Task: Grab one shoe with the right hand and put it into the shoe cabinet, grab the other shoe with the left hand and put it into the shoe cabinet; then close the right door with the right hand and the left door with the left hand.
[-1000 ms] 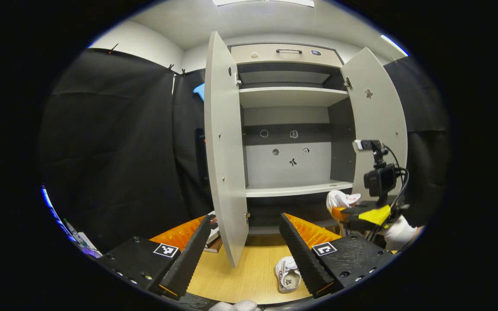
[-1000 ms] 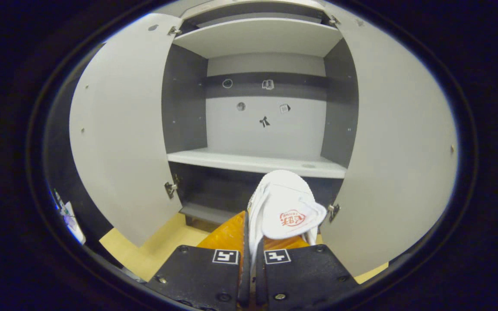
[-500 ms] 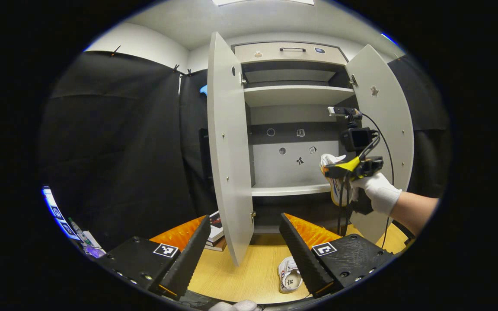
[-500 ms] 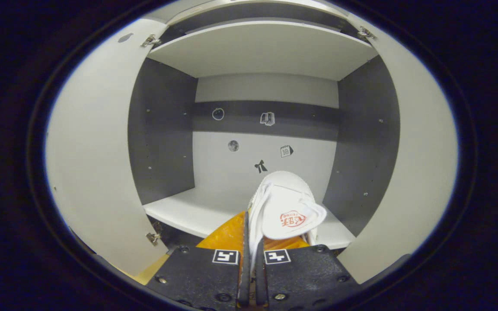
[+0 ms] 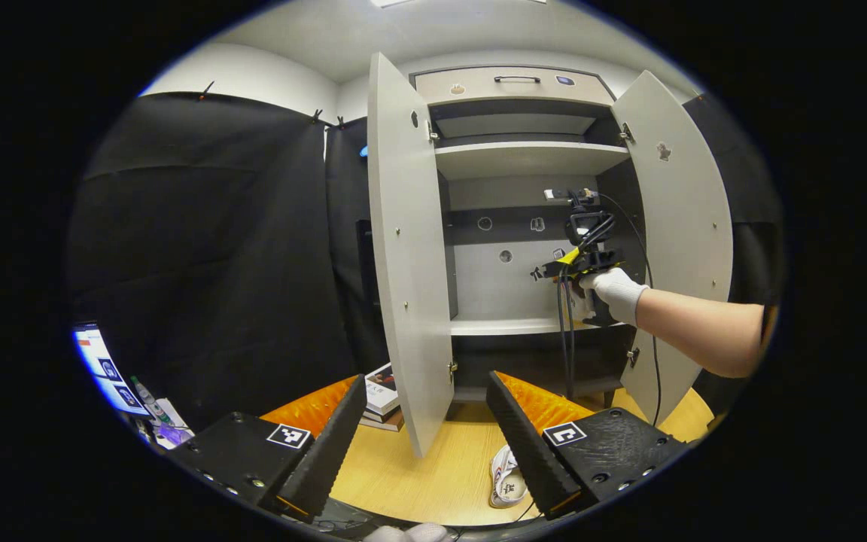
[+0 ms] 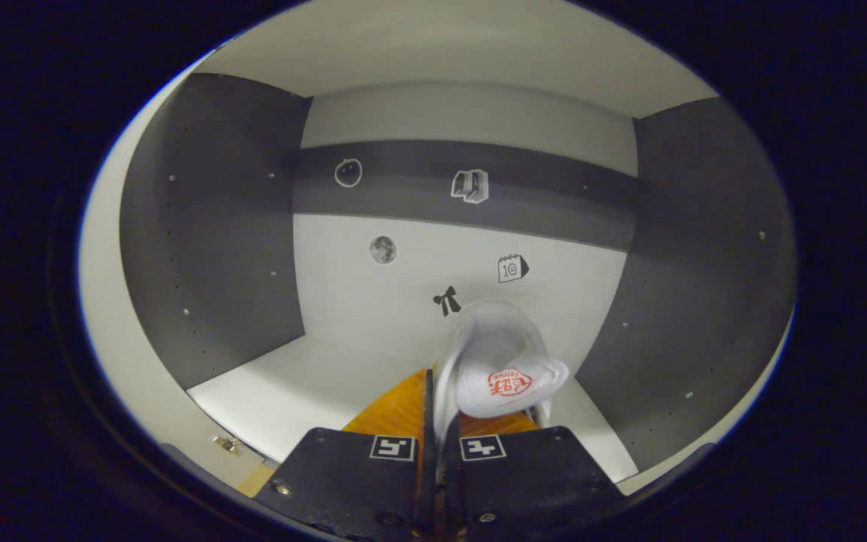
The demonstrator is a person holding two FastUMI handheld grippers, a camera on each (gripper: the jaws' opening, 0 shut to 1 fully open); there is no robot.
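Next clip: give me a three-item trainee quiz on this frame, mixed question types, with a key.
1. True or false: the right tongs are shut on a white shoe inside the shoe cabinet.
2. Where does the second shoe lie? A) on the wooden floor before the cabinet; B) on the top shelf; C) in the drawer.
3. Fill in: the left tongs are ___, holding nothing.

Key: 1 true; 2 A; 3 open.
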